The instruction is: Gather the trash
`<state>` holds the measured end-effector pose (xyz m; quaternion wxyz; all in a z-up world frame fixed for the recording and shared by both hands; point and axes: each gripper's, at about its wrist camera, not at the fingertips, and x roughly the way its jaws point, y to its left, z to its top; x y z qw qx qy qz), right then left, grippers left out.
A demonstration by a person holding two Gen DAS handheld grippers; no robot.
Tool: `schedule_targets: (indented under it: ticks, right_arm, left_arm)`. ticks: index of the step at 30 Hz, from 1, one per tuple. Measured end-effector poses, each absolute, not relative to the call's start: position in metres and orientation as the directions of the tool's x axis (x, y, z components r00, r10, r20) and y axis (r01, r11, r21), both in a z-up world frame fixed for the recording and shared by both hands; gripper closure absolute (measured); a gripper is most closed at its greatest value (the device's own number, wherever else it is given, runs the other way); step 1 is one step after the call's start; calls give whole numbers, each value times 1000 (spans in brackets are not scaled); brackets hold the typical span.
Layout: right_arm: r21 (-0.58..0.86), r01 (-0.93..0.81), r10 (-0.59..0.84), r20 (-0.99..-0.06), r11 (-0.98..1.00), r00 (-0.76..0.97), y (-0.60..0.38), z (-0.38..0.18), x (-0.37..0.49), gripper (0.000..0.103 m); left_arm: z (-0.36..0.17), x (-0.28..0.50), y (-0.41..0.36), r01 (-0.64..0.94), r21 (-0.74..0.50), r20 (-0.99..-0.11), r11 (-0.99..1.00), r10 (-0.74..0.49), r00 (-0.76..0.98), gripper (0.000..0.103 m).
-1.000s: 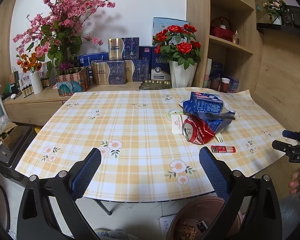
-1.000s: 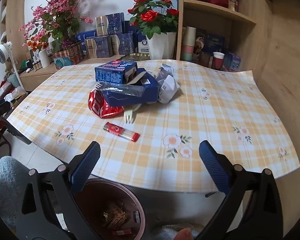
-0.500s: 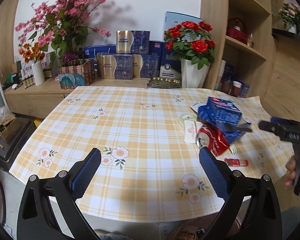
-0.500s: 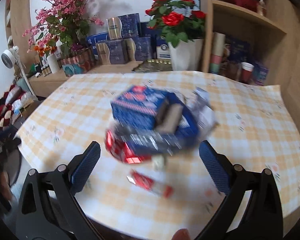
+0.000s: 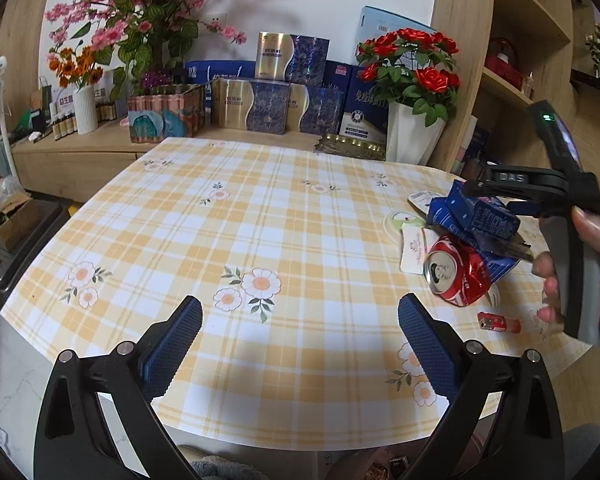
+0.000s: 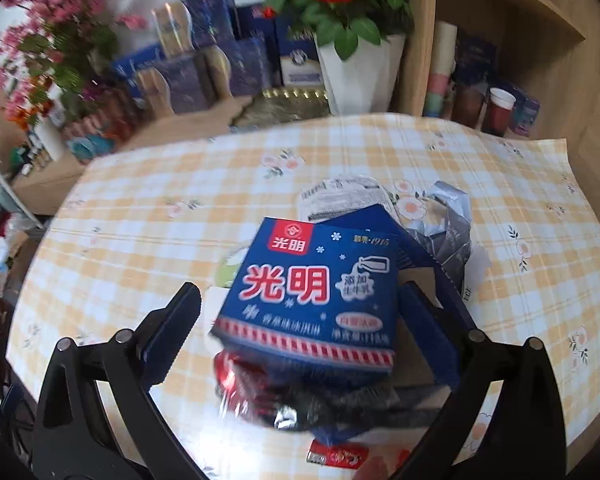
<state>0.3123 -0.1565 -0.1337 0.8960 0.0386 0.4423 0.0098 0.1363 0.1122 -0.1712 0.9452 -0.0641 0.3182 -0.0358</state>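
Left wrist view: left gripper (image 5: 300, 332), fingers spread, hovers over the yellow plaid counter (image 5: 260, 220). "DAS" reads on the right gripper (image 5: 476, 190), now over the trash pile; crushed red drink can (image 5: 456, 276) beneath.

Right wrist view: right gripper (image 6: 300, 320) fingers spread, flanking the blue "光明" ice-cream carton (image 6: 312, 292), much closer than before.

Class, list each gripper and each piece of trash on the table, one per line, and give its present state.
left gripper: open, empty, over bare tablecloth.
right gripper: open, straddling the blue carton, not closed on it.
blue carton: on top of the pile, tilted.
red can: crushed, on its side.
blue wrapper: crumpled, under the carton.
red lighter: lying flat, apart from the pile.
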Motion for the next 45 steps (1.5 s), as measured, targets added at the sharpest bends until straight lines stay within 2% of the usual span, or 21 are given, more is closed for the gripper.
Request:
schedule_targets:
  ticks: [4,7,8,9,13,17,22,24,29,36,41,45]
  right_arm:
    - [26,71,-17,-838,997,545,-158,-149,329,6]
    - [37,69,-3,-862,997,506,-162,-155,336,7]
    - [55,59,17,-856,997,517,-164,-153,336,17]
    - [65,42,34,-853,997,521,-164,-151,336,18]
    - [85,-43,93,-790,995,606,-163,-127,330,18]
    - [79,-79,112,-709,994,697,-173,-99,320,18]
    - [65,-94,114,-619,993,777,-202,-75,283,18]
    - [49,-101,110,-602,994,791,-213,-75,265,18]
    - [5,-90,76,-582,996,809,-237,-86,220,18]
    - [75,-35,72,-576,997,814,-280,-108,170,18]
    - [92,-4,56,-580,996,813,-299,-122,148,18]
    - [119,13,61,-594,993,802,-310,-135,135,18]
  left_arm:
    - [-176,138,115,24,-158,-603,987,-115,790,7]
    - [-178,139,113,35,-174,-606,984,-135,784,7]
    - [-178,140,111,40,-176,-607,983,-141,782,7]
    - [-177,141,109,56,-183,-605,981,-157,780,8]
    - [-174,148,97,111,-224,-610,968,-228,758,22]
    - [-166,159,81,161,-287,-607,944,-309,732,31]
    - [-158,177,47,253,-409,-592,877,-466,658,48]
    - [-158,187,32,266,-482,-578,834,-532,619,50]
    - [-166,214,2,229,-615,-561,754,-623,546,54]
    - [-193,241,-22,63,-760,-545,647,-686,482,56]
    - [-201,249,-25,8,-798,-518,602,-694,500,56]
    - [-207,259,-28,-41,-808,-524,588,-684,508,63]
